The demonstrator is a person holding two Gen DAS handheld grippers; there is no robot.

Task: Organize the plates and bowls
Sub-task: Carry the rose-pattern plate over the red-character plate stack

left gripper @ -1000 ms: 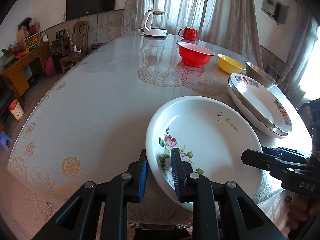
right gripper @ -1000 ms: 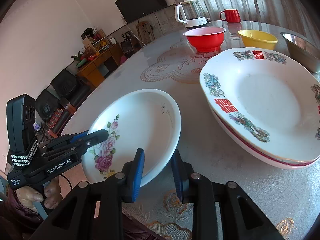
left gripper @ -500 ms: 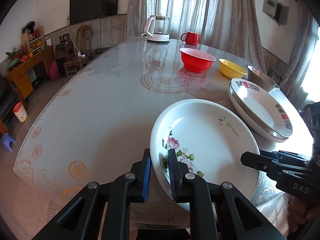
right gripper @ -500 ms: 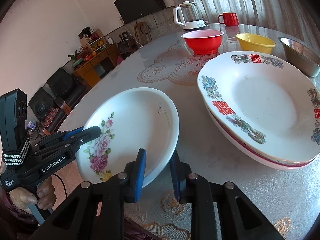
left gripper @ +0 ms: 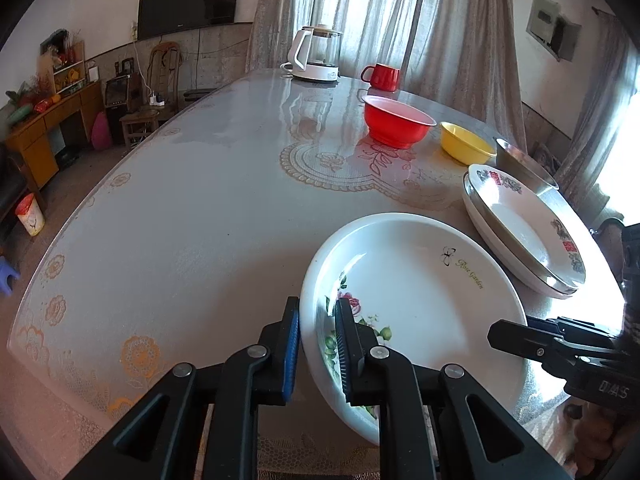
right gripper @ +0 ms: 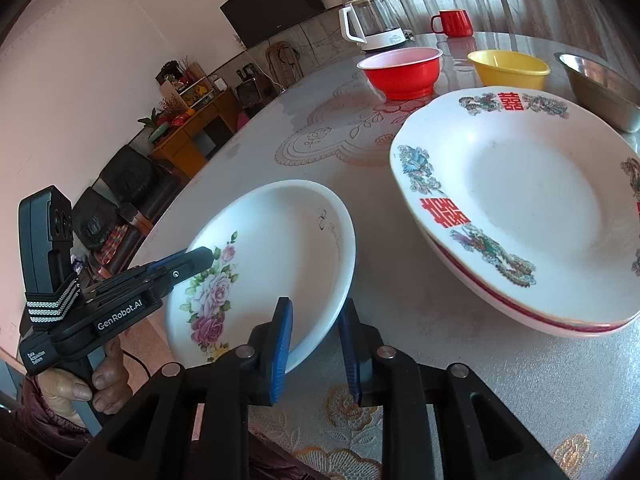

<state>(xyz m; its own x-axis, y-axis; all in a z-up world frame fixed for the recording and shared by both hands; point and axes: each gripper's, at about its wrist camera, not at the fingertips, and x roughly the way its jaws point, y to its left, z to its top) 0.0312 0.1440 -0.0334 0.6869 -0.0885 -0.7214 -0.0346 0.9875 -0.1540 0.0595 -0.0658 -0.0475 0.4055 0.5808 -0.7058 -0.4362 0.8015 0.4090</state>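
A white deep plate with pink roses (left gripper: pixel 420 292) (right gripper: pixel 280 240) hangs partly over the table's near edge, held from two sides. My left gripper (left gripper: pixel 316 308) (right gripper: pixel 200 256) is shut on its rose-side rim, one pad inside and one outside. My right gripper (right gripper: pixel 314 308) (left gripper: pixel 496 332) clamps the opposite rim; its jaws are opening slightly, with the rim still between the pads. To the right lies a stack of white plates with red characters (left gripper: pixel 520 220) (right gripper: pixel 532 200). Behind them stand a red bowl (left gripper: pixel 396 122) (right gripper: pixel 400 72), a yellow bowl (left gripper: pixel 464 148) (right gripper: pixel 508 68) and a steel bowl (left gripper: pixel 520 160) (right gripper: pixel 600 84).
A glass kettle (left gripper: pixel 316 54) and a red mug (left gripper: pixel 382 78) stand at the far end of the table (left gripper: pixel 200 220). A person's hand (right gripper: pixel 80 388) grips the left tool's handle. Cabinets, chairs and a stool sit on the floor to the left.
The left jaws have narrowed onto the rose plate's rim. Both grippers and the plate have barely shifted.
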